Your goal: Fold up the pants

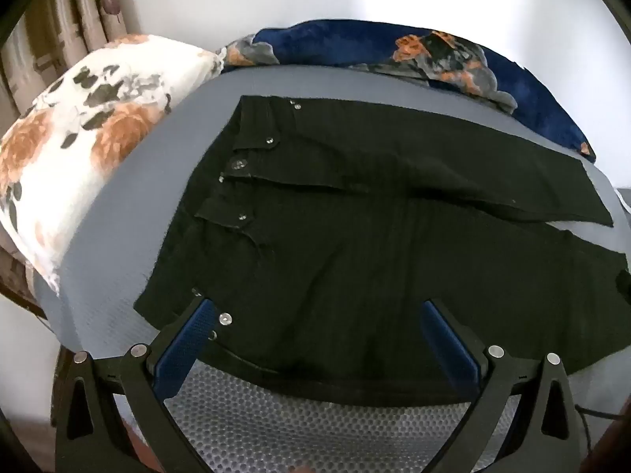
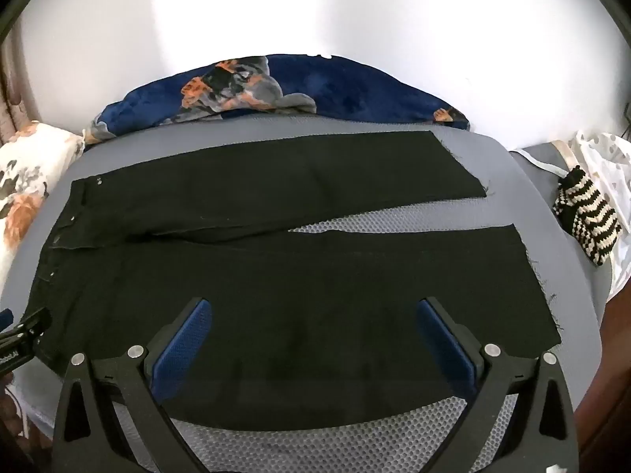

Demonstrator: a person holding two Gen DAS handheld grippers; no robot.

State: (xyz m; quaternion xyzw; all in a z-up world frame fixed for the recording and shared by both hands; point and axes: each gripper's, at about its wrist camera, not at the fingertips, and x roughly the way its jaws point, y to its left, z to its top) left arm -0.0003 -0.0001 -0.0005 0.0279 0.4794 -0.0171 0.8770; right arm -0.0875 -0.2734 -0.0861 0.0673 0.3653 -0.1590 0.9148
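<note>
Black pants (image 1: pixel 355 244) lie flat and spread out on a grey mesh-covered bed (image 1: pixel 118 244), waistband to the left, both legs running right. My left gripper (image 1: pixel 319 311) hovers open over the near waistband corner, its blue pads wide apart above the cloth. In the right wrist view the same pants (image 2: pixel 299 276) show both legs with frayed hems at the right. My right gripper (image 2: pixel 315 307) is open above the near leg, nothing between its pads. The left gripper's tip (image 2: pixel 23 335) shows at that view's left edge.
A white floral pillow (image 1: pixel 79 149) lies at the left end of the bed. A dark blue floral blanket (image 2: pixel 315 86) is bunched along the far edge by the white wall. A black-and-white striped knit item (image 2: pixel 587 216) and a white cloth sit at the right.
</note>
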